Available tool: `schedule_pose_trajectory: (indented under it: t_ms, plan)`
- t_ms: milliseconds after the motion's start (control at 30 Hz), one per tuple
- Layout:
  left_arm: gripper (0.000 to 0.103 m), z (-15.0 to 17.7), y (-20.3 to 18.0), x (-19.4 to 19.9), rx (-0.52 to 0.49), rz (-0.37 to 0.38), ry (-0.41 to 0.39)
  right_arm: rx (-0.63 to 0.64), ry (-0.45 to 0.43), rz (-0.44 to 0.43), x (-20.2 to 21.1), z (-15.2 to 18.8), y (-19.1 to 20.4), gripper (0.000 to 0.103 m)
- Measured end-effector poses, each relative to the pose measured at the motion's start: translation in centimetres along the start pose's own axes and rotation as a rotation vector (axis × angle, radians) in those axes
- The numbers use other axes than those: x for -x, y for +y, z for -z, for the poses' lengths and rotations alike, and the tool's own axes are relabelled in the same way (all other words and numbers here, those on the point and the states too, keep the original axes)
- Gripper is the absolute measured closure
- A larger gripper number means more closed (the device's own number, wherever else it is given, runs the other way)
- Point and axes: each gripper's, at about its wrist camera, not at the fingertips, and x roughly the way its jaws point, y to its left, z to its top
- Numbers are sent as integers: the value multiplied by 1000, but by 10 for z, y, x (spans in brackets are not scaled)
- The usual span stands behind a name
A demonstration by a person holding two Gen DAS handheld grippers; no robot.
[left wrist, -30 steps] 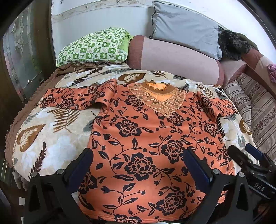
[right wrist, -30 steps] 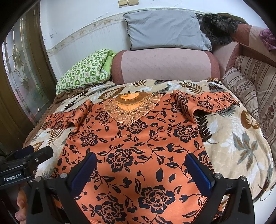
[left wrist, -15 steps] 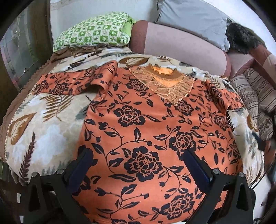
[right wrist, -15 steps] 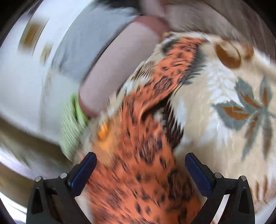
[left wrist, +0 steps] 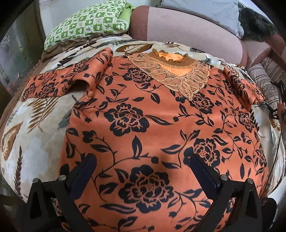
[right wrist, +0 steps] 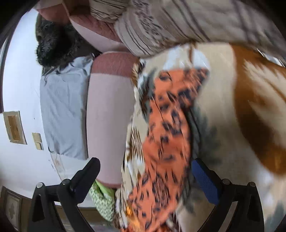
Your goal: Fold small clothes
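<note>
An orange blouse (left wrist: 146,114) with black flowers and a lace collar (left wrist: 171,71) lies flat, front up, on a leaf-print blanket (left wrist: 35,128). Both sleeves spread out to the sides. My left gripper (left wrist: 143,171) is open and empty, low over the blouse's lower body. My right gripper (right wrist: 146,173) is open and empty, rolled sideways over the blouse's right sleeve (right wrist: 169,125); that view is blurred. The right gripper also shows at the right edge of the left wrist view (left wrist: 278,100).
A pink bolster (left wrist: 187,30), a grey pillow (left wrist: 205,10) and a green checked pillow (left wrist: 89,23) line the back of the bed. Striped cushions (left wrist: 268,78) lie at the right. A dark furry thing (right wrist: 53,41) sits by the grey pillow.
My left gripper has moved forward and lower over the blouse. My right gripper has swung right and rolled sideways, ending over the right sleeve.
</note>
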Motion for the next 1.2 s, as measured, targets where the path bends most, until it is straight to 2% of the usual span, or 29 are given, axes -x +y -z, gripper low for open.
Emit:
schedule_pose_trajectory:
  t_ms: [100, 233, 333, 400, 500, 533, 633, 767, 833, 933, 1067, 1167, 1200]
  plan:
    - [0, -4, -2, -9, -5, 1, 13, 42, -20, 32, -14, -18, -1, 1]
    - [0, -6, -6, -19, -22, 0, 23, 45, -2, 27, -29, -29, -13, 27]
    - [0, -6, -6, -24, -29, 0, 31, 49, 11, 52, -36, -26, -27, 29]
    - [0, -6, -5, -26, -30, 1, 36, 92, 27, 67, -42, -27, -22, 28]
    - [0, -7, -2, -28, -24, 1, 38, 73, 34, 89, -46, -33, -20, 27]
    - [0, -7, 0, -29, -20, 3, 42, 74, 39, 105, -47, -34, -19, 31]
    - [0, -8, 2, -28, -24, -2, 36, 105, 64, 188, -51, -34, -15, 94]
    - [0, -8, 10, -20, -11, -7, 17, 287, 13, 216, -37, -14, 20, 95]
    - [0, -9, 16, -14, 5, -6, 4, 419, -21, 208, -24, 8, 57, 95]
    - [0, -7, 28, -2, 32, -3, -26, 627, -26, 134, -7, 60, 124, 95]
    - [0, -3, 44, 11, 72, 4, -55, 830, 21, -1, 0, 157, 204, 95]
    - [0, 3, 60, 22, 102, 6, -79, 917, 84, -46, -11, 233, 234, 95]
    - [0, 4, 65, 25, 112, 4, -87, 957, 124, -50, -22, 271, 239, 94]
